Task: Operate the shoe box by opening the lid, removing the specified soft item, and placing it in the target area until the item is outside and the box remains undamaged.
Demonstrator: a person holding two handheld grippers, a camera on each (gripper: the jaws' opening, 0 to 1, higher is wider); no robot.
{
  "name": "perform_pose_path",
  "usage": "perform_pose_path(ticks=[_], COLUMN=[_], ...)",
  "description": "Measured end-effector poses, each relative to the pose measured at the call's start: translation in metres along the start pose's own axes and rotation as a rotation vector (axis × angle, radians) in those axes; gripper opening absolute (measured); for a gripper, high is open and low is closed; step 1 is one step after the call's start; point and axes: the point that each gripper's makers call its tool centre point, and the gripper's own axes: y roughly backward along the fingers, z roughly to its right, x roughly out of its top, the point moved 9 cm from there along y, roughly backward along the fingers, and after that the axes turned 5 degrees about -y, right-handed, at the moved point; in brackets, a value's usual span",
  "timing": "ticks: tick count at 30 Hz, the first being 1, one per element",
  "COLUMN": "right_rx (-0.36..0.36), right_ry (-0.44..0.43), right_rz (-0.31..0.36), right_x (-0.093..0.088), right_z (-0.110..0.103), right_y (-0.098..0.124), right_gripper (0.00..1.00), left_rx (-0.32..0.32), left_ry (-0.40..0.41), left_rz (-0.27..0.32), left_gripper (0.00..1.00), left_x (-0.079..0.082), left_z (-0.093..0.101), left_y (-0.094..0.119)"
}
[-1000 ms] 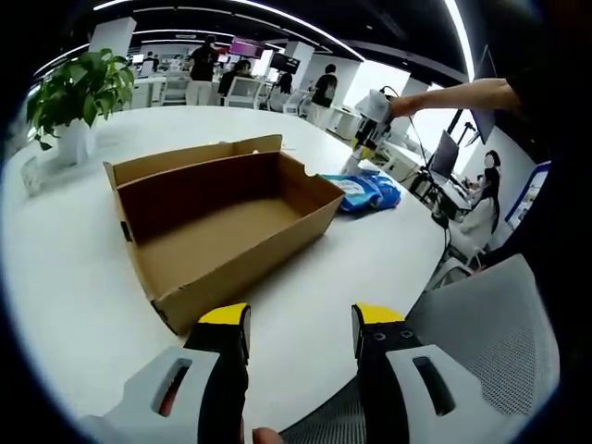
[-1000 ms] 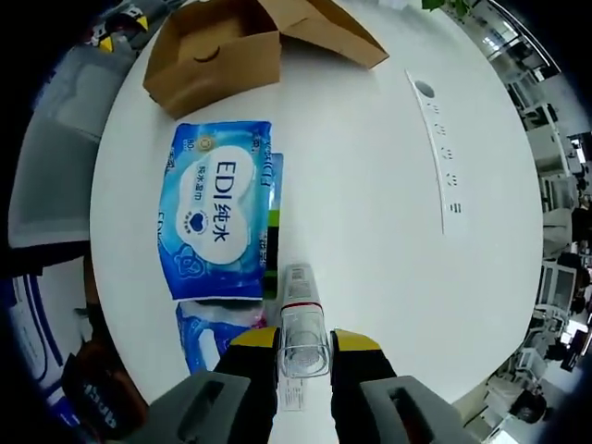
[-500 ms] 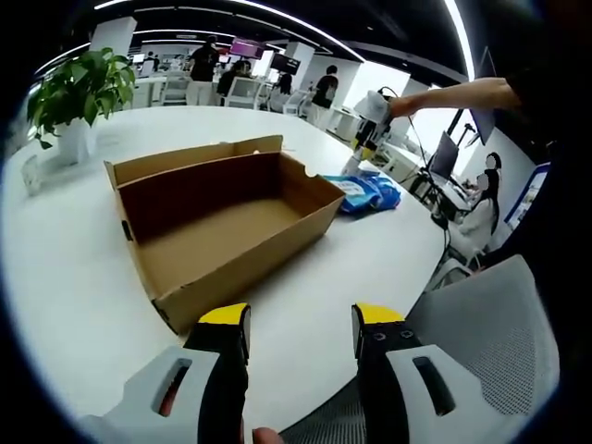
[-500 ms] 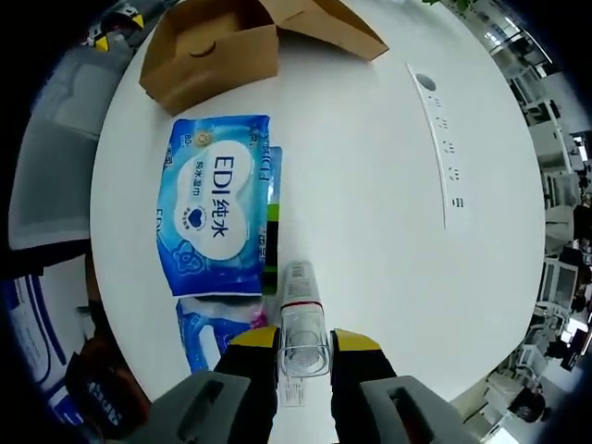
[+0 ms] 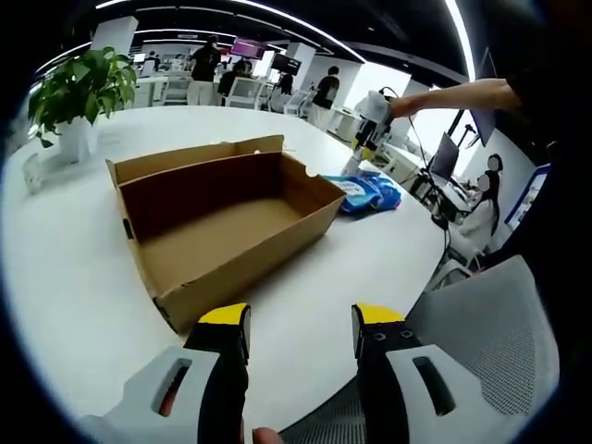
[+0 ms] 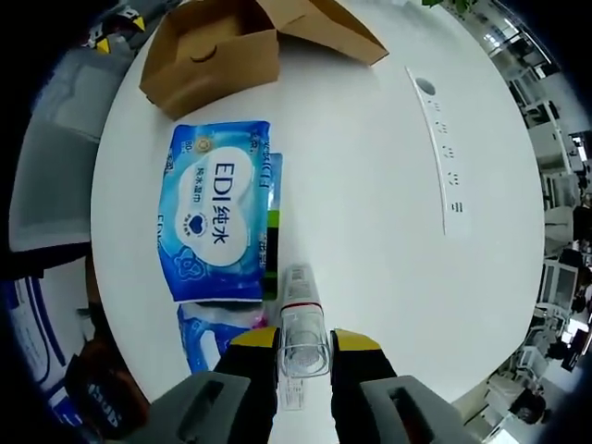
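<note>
— Left gripper view first: what's the left gripper (image 5: 301,328) doing?
— Its yellow-tipped jaws stand apart with nothing between them, held over the near edge of the white table (image 5: 65,277), beside a grey mesh chair (image 5: 481,333). Ahead sits the box (image 5: 217,227), lid off to the far side, its inside bare cardboard.
— And the soft item?
— A blue pack (image 5: 365,192) lies on the table just past the box's right end, outside it. Above it the right gripper (image 5: 368,129) hangs from an outstretched arm. A potted plant (image 5: 79,92) stands at the far left of the table.
— Right gripper view?
— Looking down. The right gripper (image 6: 304,347) has its jaws closed on a clear tube (image 6: 302,333) with a red band, which points out over the table (image 6: 388,231). The blue pack (image 6: 217,222), printed EDI, lies just left of the tube's end, on top of a second blue pack (image 6: 208,333). The box (image 6: 217,51) is beyond them, near but apart from the pack. A white power strip (image 6: 439,153) runs along the table to the right.
</note>
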Motion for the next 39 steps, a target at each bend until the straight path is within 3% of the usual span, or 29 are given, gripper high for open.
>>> perform_pose_path(ticks=[39], right_rx=[-0.01], right_ry=[0.025], right_rz=[0.001], right_x=[0.0041], right_z=[-0.0044], right_y=[0.002], right_gripper=[0.2], left_rx=[0.002], left_ry=[0.007], left_rz=[0.006], left_gripper=[0.45], left_x=[-0.0045], left_z=[-0.002], left_y=[0.0062])
